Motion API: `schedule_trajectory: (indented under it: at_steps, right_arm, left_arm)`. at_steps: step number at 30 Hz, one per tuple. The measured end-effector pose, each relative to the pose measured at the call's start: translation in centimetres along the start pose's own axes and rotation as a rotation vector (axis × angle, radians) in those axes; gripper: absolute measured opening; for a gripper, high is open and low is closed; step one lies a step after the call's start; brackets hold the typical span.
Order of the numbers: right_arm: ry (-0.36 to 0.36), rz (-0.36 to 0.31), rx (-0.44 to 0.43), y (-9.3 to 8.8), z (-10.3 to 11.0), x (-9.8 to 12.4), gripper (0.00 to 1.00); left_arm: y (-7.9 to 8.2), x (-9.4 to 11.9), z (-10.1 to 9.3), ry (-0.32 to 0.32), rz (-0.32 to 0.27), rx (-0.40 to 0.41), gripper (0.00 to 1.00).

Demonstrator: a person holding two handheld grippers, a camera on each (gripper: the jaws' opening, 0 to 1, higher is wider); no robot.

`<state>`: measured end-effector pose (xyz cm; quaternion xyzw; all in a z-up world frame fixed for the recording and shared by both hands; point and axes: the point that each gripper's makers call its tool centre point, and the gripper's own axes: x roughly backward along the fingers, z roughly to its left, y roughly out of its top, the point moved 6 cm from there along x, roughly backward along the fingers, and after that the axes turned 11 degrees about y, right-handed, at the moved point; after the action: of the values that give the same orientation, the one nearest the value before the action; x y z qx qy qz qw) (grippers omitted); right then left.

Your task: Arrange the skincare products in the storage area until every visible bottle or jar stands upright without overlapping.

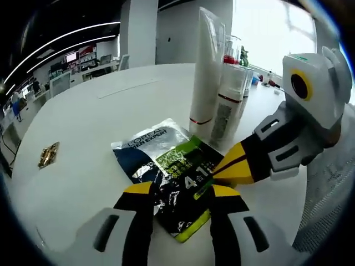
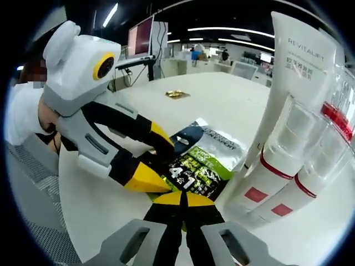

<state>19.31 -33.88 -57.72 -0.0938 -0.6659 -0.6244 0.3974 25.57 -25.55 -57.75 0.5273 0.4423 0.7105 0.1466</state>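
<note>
Skincare bottles (image 1: 221,108) are seen upright in a tight cluster on the white desk (image 1: 94,133), the tall white tube (image 2: 294,72) beside two red-banded bottles (image 2: 277,166). Just beside them a sachet (image 1: 172,172) is laid flat. It is straddled by the spread left tongs (image 1: 180,191). Its edge is pinched by the closed right tongs (image 2: 181,199). A small gold object (image 1: 49,154) is set well apart.
</note>
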Motion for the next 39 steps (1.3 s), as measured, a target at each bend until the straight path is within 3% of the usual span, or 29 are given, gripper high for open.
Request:
schedule_trajectory:
  at_steps: [4,12,18,24,30,39]
  right_arm:
    - [0.0,-0.002,-0.003,0.0,-0.1,0.0,0.0]
    - [0.005,0.024,0.026,0.2,0.1,0.2,0.0]
    - [-0.004,-0.014,0.022,1.1,0.0,0.8,0.0]
    - [-0.035,-0.025,0.084,2.0,0.2,1.8,0.0]
    - [-0.033,-0.034,0.14,2.8,1.0,2.7,0.06]
    - [-0.018,-0.106,0.104,3.9,2.2,4.5,0.16]
  left_arm:
    - [0.1,0.0,-0.2,-0.011,-0.004,-0.008,0.41]
    - [1.4,0.3,-0.4,-0.042,-0.063,-0.003,0.37]
    - [2.4,1.1,-0.2,-0.034,-0.084,-0.014,0.36]
    - [3.3,1.8,-0.1,-0.026,-0.099,-0.024,0.38]
    - [3.7,3.1,-0.2,-0.022,-0.096,-0.07,0.39]
    - [4.3,5.8,0.3,0.0,-0.123,-0.066,0.46]
